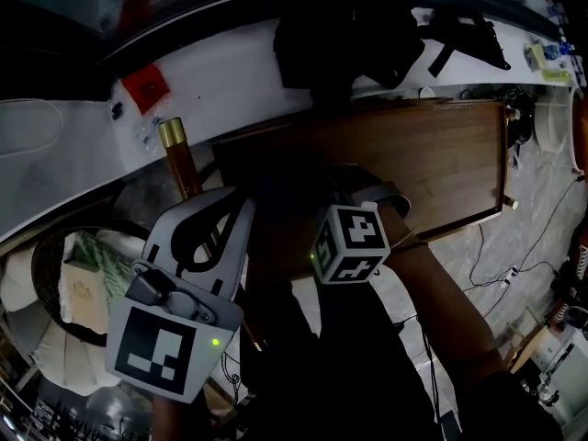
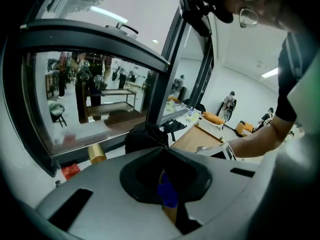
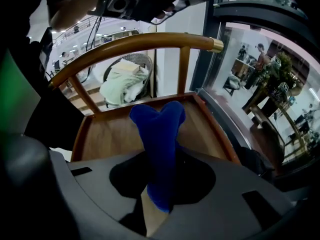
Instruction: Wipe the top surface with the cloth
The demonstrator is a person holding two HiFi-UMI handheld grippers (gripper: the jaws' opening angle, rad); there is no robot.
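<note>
We saw a long white ledge point(image 1: 83, 145) running beneath a dark-framed window point(image 2: 100, 99). Just below it in the head view lay the wooden top surface point(image 1: 432, 163), a brown rimmed panel that was bare where we could see it. The right gripper view showed a curved wooden backrest point(image 3: 125, 44) with a brass end cap arching over the far side of that surface.

A black bag point(image 1: 349, 39) sat on the ledge at the surface's far edge. A round basket point(image 1: 55, 274) holding pale cloths stood off to the left, beyond the backrest. Our right forearm point(image 1: 441, 301) reached in over the near edge of the wood.

The left gripper point(image 1: 241, 211) hung to the left of the surface, off the wood. Its jaws were pressed together on a small blue bit point(image 2: 169, 193) that we could not identify.

The right gripper point(image 3: 159, 184) was clamped on the cloth point(image 3: 157, 134), a deep blue strip standing out from its jaws. The cloth's free end was over the middle of the wooden surface. We could not tell whether the cloth touched the wood.

A small red item point(image 1: 145, 87) lay on the ledge, near the brass cap.
</note>
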